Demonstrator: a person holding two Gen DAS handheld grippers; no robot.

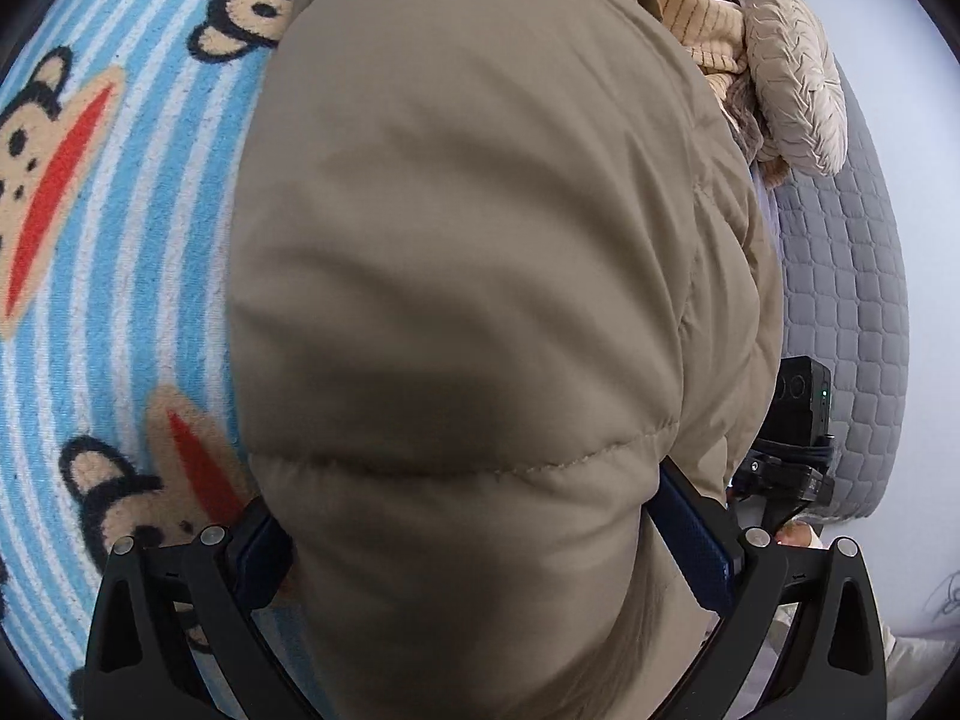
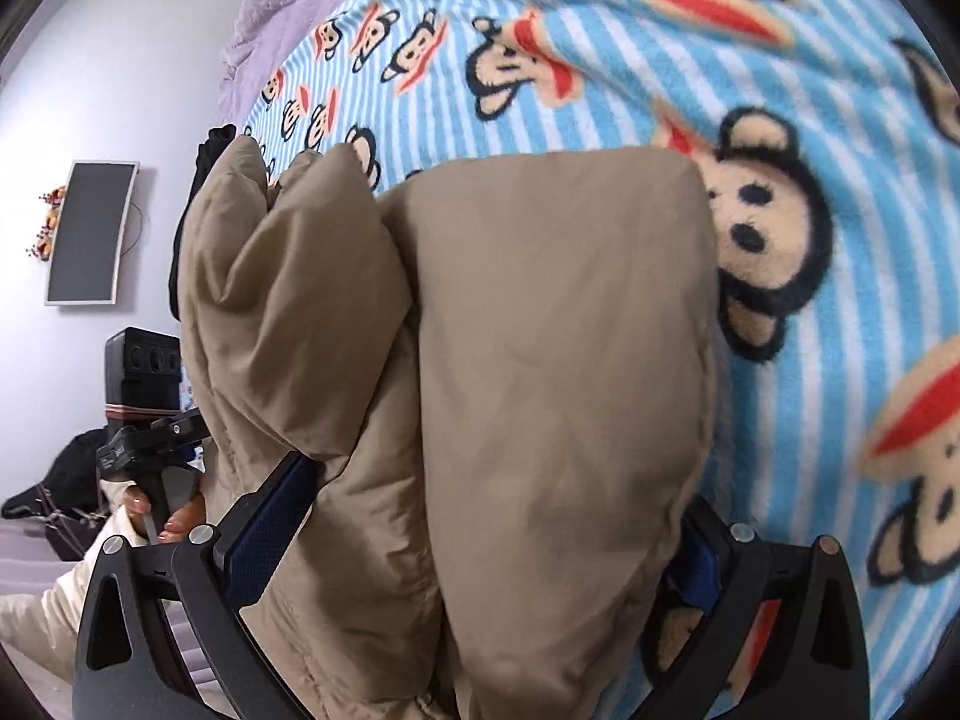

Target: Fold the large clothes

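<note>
Jacket: one tan padded jacket, bundled in thick folds on the monkey-print striped blanket; long axis runs away from both cameras.
Left gripper: jaws spread wide, padded bulk filling the gap; pads touch it.
Right gripper: jaws at full spread around the folded bulk.
Pillow: one beige pillow, far right.
Writing: none legible.

Padded jacket fills both views — lower end cut off, blanket beneath hidden
</note>
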